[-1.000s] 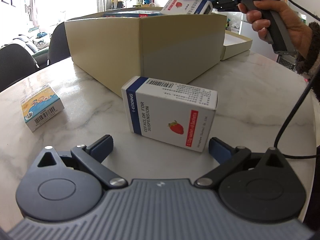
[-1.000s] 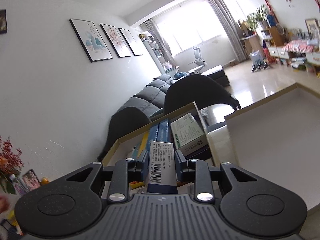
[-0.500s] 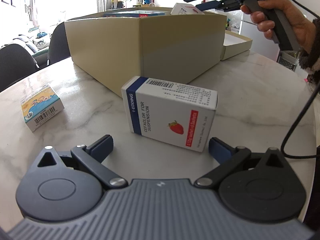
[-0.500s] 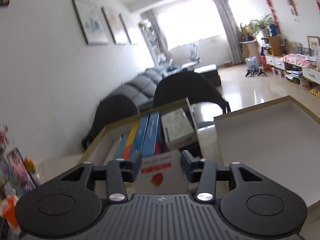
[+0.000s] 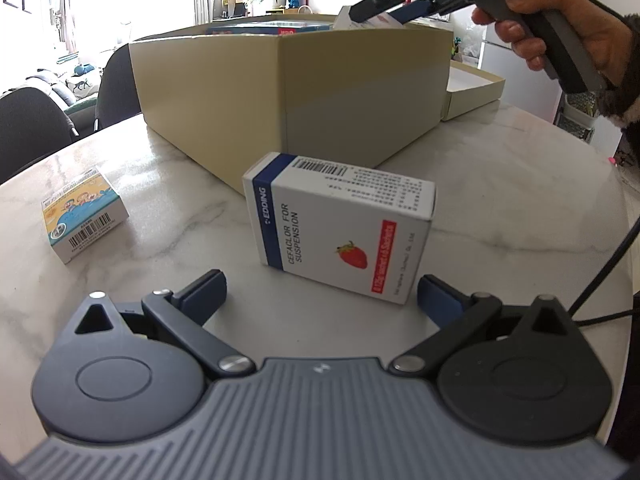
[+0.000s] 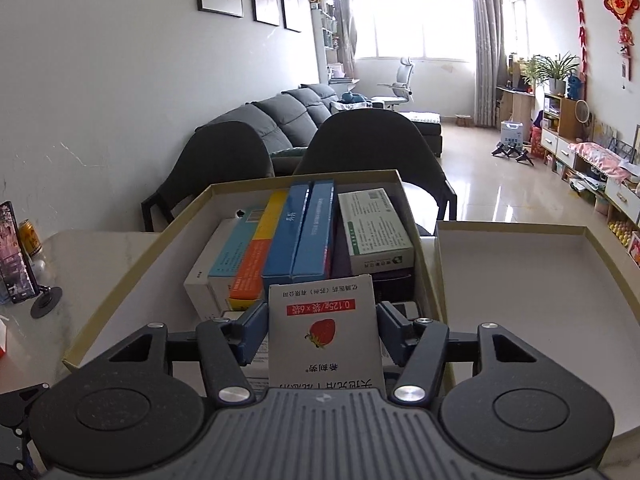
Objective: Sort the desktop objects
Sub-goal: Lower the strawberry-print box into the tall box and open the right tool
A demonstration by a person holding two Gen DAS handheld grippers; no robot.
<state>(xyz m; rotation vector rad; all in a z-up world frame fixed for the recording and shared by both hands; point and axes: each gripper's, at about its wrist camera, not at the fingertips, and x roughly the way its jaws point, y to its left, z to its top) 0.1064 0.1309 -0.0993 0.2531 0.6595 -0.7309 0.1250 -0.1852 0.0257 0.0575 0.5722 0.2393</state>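
Note:
My left gripper (image 5: 322,292) is open just above the marble table, its fingers on either side of a white and blue strawberry medicine box (image 5: 340,230) that stands right in front of it. A small cartoon-printed box (image 5: 82,212) lies to the left. My right gripper (image 6: 322,330) is open over the tan cardboard box (image 5: 280,92); a white strawberry box (image 6: 324,334) sits between its fingers, untouched by them, over the box's near end. In the left wrist view this gripper (image 5: 384,6) hovers over the cardboard box's far rim.
The cardboard box (image 6: 120,280) holds several upright medicine boxes (image 6: 300,236). Its empty lid (image 6: 540,280) lies to its right. Dark chairs (image 6: 376,148) stand behind the table. A can (image 6: 30,238) and a phone on a stand (image 6: 18,260) are at the left.
My right gripper has opened and let go of the strawberry box, which has turned face up between the fingers inside the cardboard box. My left gripper has not moved.

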